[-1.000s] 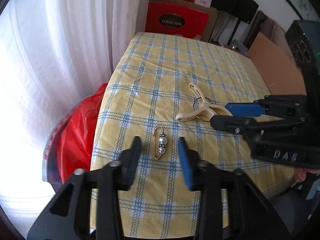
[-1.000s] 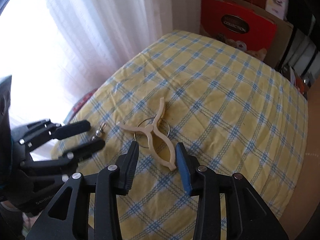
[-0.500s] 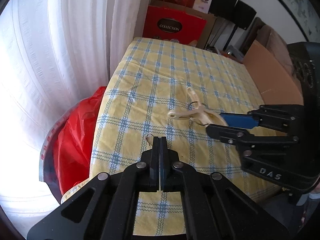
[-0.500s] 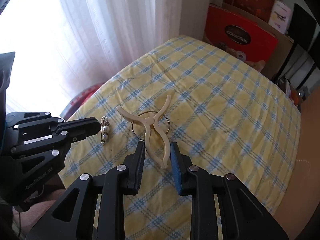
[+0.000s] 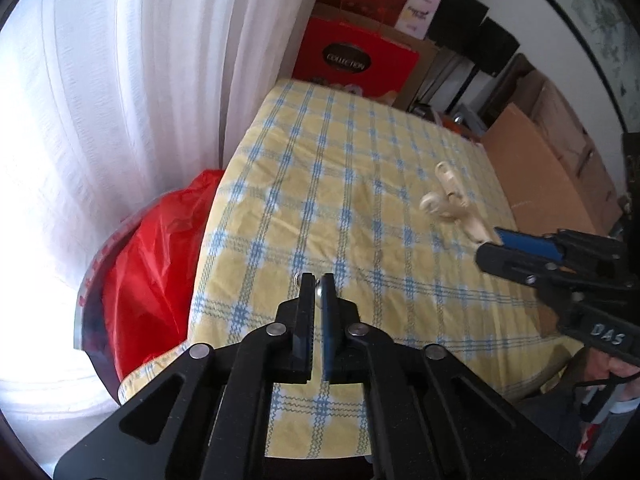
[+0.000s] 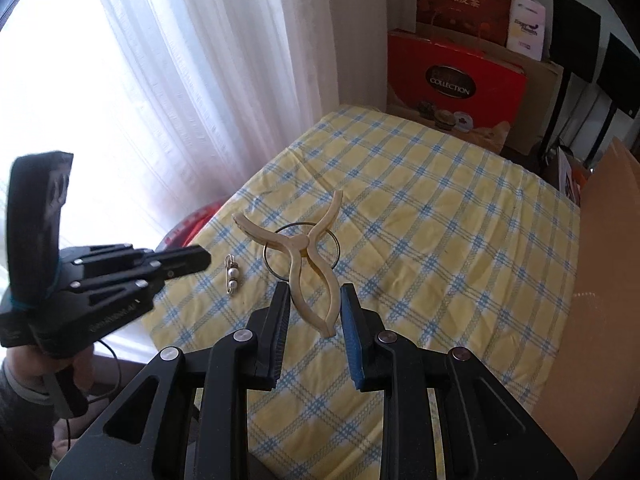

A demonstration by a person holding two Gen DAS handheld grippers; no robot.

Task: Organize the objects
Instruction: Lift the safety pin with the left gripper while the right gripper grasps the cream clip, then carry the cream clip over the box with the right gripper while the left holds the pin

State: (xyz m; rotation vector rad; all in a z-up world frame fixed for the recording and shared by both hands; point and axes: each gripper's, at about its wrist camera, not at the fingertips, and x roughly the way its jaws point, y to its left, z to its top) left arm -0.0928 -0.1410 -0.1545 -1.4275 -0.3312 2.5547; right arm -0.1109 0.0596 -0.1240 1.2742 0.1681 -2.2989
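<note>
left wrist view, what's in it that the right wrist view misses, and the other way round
Only the left wrist view shows the dark-framed picture on the wall and the narrow gap between the left gripper jaws.

Only the right wrist view shows the thin metal ring under the clip, the pearl safety pin lying whole on the cloth, and the right gripper open around the clip's handles.

Both show the yellow-and-blue checked tablecloth, the cream plastic clip, the red COLLECTION box and both grippers.
</note>
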